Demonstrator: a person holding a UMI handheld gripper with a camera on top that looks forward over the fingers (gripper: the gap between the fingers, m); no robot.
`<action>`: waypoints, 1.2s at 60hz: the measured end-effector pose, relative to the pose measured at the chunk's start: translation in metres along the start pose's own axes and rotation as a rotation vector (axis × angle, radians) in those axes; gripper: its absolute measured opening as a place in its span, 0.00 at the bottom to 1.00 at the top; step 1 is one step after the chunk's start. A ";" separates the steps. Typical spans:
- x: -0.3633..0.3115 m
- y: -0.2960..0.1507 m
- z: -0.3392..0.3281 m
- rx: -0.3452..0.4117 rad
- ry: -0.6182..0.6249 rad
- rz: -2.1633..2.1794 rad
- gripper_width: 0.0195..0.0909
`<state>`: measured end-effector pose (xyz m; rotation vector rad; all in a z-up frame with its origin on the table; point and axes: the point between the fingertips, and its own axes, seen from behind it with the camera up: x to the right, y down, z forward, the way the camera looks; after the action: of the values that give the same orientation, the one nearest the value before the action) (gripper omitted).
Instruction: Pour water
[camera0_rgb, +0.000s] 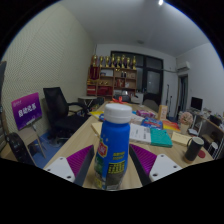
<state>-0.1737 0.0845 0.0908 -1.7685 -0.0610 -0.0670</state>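
A blue-labelled bottle (112, 148) with a white cap stands upright between my gripper's (112, 168) two fingers. The purple pads (78, 162) press against both of its sides, so the gripper is shut on it. The bottle's base sits low between the fingertips and its bottom is hidden. It appears held above a wooden table (80, 128) that stretches ahead. A dark mug (194, 149) stands on the table to the right, beyond the fingers.
Books and a teal notebook (160, 137) lie on the table ahead to the right. A black office chair (60, 104) stands at the left, near a purple sign (26, 108). Shelves with red items (112, 76) line the far wall.
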 end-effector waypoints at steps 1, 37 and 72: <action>-0.002 0.002 0.004 -0.002 -0.005 -0.002 0.85; 0.035 -0.063 0.021 0.007 -0.155 0.209 0.40; 0.270 -0.096 0.044 0.109 -0.394 2.159 0.39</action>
<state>0.0882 0.1480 0.1967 -0.9142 1.4600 1.7288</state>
